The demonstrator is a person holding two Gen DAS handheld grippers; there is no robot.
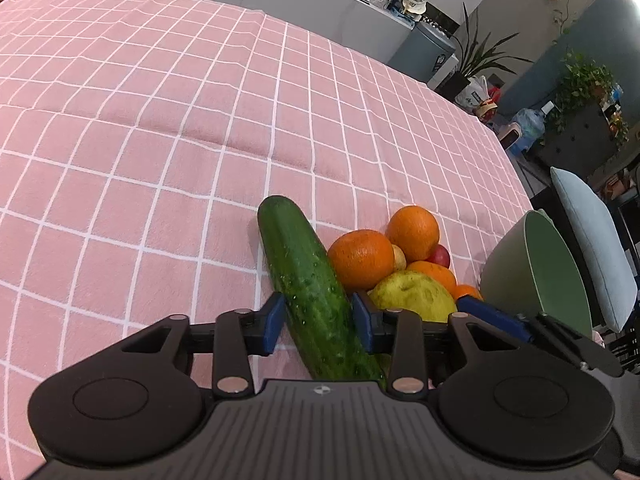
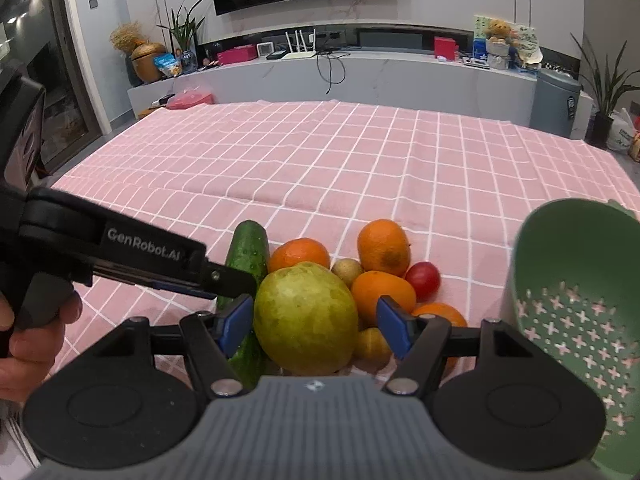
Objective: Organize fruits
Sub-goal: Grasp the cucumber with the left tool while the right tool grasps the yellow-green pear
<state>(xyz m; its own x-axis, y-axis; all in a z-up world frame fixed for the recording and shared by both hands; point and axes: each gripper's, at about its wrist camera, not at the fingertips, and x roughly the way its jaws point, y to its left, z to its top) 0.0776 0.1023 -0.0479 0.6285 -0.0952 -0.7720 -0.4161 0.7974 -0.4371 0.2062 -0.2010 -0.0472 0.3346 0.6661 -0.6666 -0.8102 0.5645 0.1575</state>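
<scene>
Cucumber (image 1: pixel 312 288) lies pinched between the left gripper (image 1: pixel 319 322) pads on the pink cloth (image 1: pixel 160 140), oranges (image 1: pixel 362 258) at its 3 o'clock. Right gripper (image 2: pixel 316 326) (jaws spread) straddles the guava (image 2: pixel 306 318) without touching; green colander (image 2: pixel 576 304) at 3 o'clock.

The cucumber's (image 1: pixel 312 280) near end is hidden under the left gripper's (image 1: pixel 318 322) housing. At 3 o'clock in the right wrist view the green colander (image 2: pixel 576 304) is cut by the edge. A small yellow fruit (image 2: pixel 370 344), possibly a lemon, sits half hidden behind the guava (image 2: pixel 306 318).
</scene>
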